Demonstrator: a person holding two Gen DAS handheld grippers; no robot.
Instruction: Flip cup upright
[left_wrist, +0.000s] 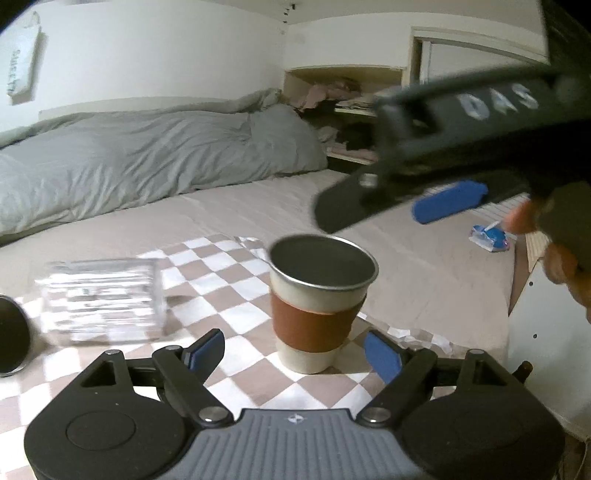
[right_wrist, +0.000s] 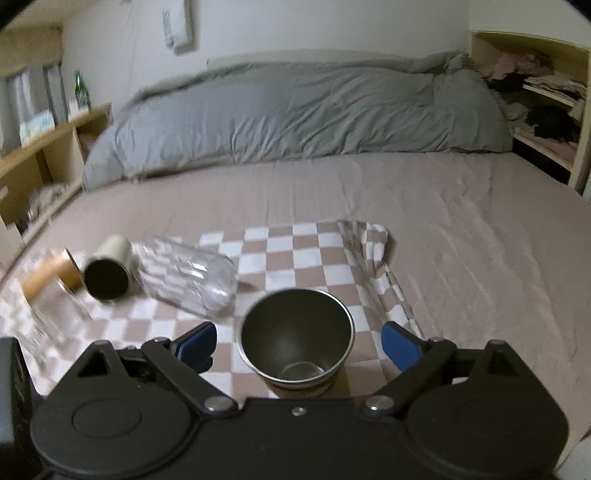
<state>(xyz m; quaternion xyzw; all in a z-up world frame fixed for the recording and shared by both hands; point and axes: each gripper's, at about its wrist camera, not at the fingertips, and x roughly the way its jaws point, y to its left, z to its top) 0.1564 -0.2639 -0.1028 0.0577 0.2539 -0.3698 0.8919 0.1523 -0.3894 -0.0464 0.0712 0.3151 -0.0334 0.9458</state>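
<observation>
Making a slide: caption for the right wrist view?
Open right tool above upright steel-lined cup on checkered cloth; ribbed glass lies toppled.

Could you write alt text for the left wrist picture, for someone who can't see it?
A cup with a brown sleeve stands upright on a checkered cloth on a bed, between the left gripper's open jaws. A clear glass lies sideways nearby.

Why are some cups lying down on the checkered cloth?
They have tipped over. The clear ribbed glass lies on its side, and so does the cream cup beside it. Only the cup with the brown sleeve stands upright. Nothing looks spilled.
</observation>
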